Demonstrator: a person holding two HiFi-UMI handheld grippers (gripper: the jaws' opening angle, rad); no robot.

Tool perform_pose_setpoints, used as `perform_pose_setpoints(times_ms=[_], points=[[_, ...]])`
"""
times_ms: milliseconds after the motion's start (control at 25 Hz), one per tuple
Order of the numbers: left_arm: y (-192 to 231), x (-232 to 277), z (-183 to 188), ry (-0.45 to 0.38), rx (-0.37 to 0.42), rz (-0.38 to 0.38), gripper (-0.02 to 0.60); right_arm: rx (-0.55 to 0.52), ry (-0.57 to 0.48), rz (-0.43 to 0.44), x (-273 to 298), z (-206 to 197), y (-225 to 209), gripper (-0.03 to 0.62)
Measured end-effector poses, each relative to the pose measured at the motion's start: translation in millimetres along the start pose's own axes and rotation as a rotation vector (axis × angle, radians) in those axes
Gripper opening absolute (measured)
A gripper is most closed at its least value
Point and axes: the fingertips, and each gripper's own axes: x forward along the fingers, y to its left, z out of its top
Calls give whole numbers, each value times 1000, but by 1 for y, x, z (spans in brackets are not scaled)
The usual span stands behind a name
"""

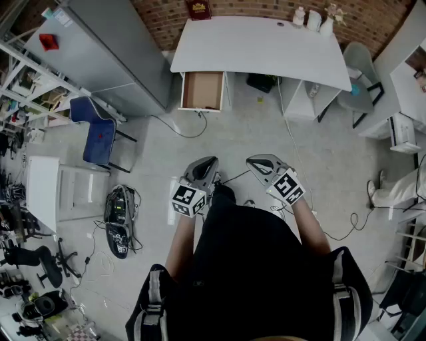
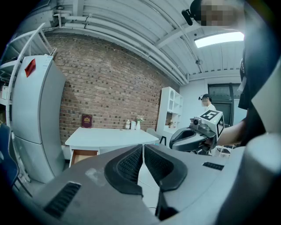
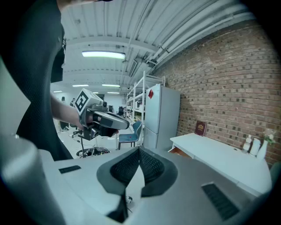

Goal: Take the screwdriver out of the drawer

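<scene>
A white desk [image 1: 266, 46] stands against the brick wall, its wooden drawer [image 1: 203, 90] pulled open at the left end. From here I can make out no screwdriver inside. My left gripper [image 1: 212, 160] and right gripper [image 1: 252, 160] hang side by side in front of my body, well short of the desk and above the floor. Both are shut with nothing between their pads. The left gripper view has its jaws [image 2: 143, 146] closed, the drawer [image 2: 83, 154] far beyond. In the right gripper view the gripper [image 3: 139, 150] is also closed, and the drawer [image 3: 180, 151] is distant.
A tall grey refrigerator [image 1: 113, 53] stands left of the desk, a blue chair [image 1: 100, 136] beside it. Cables and a black device [image 1: 120, 220] lie on the floor at the left. A red book [image 1: 198, 9] and bottles [image 1: 313, 18] sit on the desk.
</scene>
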Motion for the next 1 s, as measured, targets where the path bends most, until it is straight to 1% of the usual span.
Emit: perform_pose_setpoints(times_ms=[320, 640, 1000], points=[[7, 13, -2, 5, -8, -6, 24, -4, 17, 5, 9, -6, -9, 55], [29, 17, 0, 2, -25, -8, 25, -1, 27, 2, 27, -2, -19, 55], [74, 28, 9, 9, -36, -25, 25, -2, 51, -7, 63, 8, -39, 55]])
